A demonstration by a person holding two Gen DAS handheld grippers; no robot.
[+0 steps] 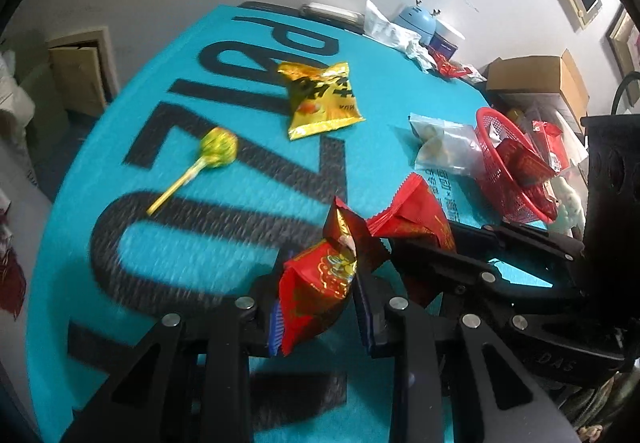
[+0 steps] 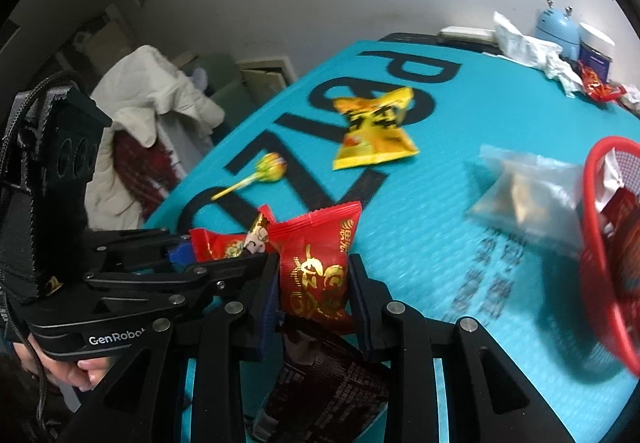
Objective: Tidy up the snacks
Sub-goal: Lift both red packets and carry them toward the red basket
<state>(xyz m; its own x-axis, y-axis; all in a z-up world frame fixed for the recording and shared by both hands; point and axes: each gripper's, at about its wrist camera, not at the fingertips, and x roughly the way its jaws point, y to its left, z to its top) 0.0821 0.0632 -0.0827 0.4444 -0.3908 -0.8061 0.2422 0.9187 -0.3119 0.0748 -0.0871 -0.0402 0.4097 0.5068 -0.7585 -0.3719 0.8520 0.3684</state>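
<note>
My left gripper is shut on a red snack packet with gold print, held a little above the teal mat. Just to its right, my right gripper is shut on a second red packet. Both gripped packets sit almost side by side; the right one also shows in the left wrist view. A red mesh basket with red packets inside stands at the mat's right edge. On the mat lie a yellow snack bag, a green-yellow lollipop and a clear bag of pale pieces.
A dark printed wrapper shows under the right jaws. At the far end of the mat are a blue round device, crumpled white wrapping and small red packets. Cardboard boxes stand behind the basket. A white jacket hangs to the left.
</note>
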